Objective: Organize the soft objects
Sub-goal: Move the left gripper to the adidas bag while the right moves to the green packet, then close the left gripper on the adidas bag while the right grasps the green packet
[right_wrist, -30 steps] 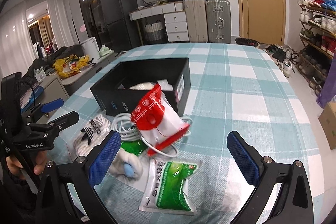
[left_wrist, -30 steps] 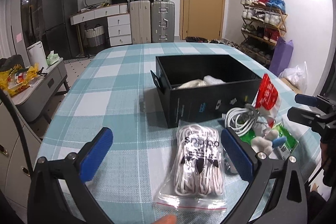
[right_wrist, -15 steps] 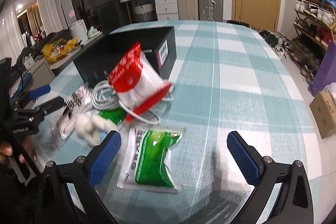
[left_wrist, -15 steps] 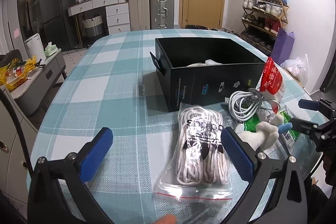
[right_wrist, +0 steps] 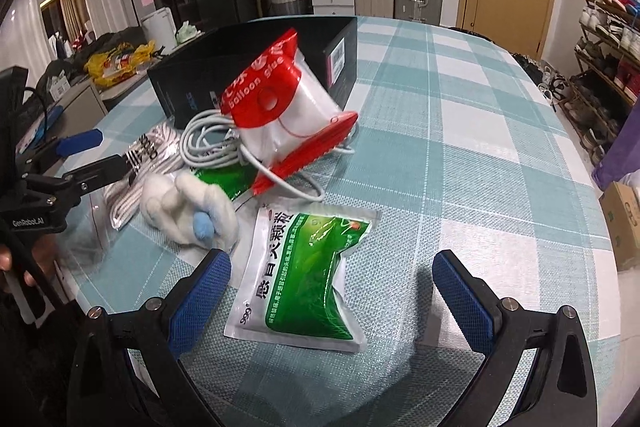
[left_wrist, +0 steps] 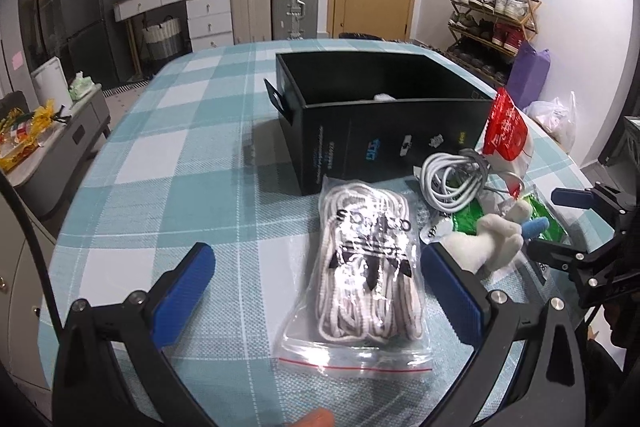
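A black open box (left_wrist: pixel 384 115) stands on the checked table with something white inside. In front of it lie a clear bag of white laces (left_wrist: pixel 366 267), a coiled white cable (left_wrist: pixel 452 179), a red-and-white balloon glue bag (right_wrist: pixel 280 99), a white plush toy (right_wrist: pixel 188 207) and a green sachet (right_wrist: pixel 308 275). My left gripper (left_wrist: pixel 316 291) is open, low over the table, the lace bag between its fingers. My right gripper (right_wrist: pixel 328 299) is open, straddling the green sachet.
The black box (right_wrist: pixel 256 67) also shows in the right wrist view. The table's right edge (right_wrist: pixel 600 227) is near; beyond it stand a shoe rack (left_wrist: pixel 492 15) and a purple bag (left_wrist: pixel 528 71). A grey bench (left_wrist: pixel 52 147) stands left of the table.
Both grippers have dropped lower and nearer to the table. The right one has moved in over the green sachet; the left one has closed in on the lace bag. Both stay open.
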Available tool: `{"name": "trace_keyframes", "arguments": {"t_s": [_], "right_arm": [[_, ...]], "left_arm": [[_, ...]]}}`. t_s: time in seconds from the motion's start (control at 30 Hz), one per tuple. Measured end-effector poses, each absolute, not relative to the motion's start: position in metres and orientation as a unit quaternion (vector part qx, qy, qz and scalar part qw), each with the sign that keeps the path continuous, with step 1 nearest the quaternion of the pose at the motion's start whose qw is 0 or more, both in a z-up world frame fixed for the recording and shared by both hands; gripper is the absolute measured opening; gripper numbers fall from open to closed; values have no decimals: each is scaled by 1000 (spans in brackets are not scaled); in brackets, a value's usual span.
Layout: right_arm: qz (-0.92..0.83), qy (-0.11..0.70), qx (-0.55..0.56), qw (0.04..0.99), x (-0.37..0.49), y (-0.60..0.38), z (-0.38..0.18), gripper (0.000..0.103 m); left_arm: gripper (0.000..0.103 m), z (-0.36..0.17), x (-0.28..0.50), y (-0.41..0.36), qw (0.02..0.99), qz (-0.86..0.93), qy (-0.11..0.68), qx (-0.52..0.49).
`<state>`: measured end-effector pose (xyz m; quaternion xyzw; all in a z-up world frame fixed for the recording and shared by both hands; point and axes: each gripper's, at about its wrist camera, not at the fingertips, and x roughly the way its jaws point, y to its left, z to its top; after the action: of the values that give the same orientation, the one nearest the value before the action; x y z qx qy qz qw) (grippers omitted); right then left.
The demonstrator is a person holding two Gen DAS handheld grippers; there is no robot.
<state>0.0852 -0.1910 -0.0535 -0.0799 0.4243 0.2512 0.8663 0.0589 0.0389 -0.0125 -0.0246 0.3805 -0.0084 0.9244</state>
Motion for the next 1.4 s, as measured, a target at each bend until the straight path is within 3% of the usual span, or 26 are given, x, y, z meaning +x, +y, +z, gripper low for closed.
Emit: {"name": "trace_keyframes", "arguments": {"t_s": [1.13,1.33,1.4], "right_arm": [[223,430,-90,870,93,-196,-58,101],[232,426,-89,870,92,-195,-58,93],[238,421,-91,871,91,-193,-56,85]], "left_arm": [[103,-26,78,32,900,-6,435,-13],[101,-27,78,30,900,-11,435,-7],[92,-28,78,29,900,-16,436,-5]]}}
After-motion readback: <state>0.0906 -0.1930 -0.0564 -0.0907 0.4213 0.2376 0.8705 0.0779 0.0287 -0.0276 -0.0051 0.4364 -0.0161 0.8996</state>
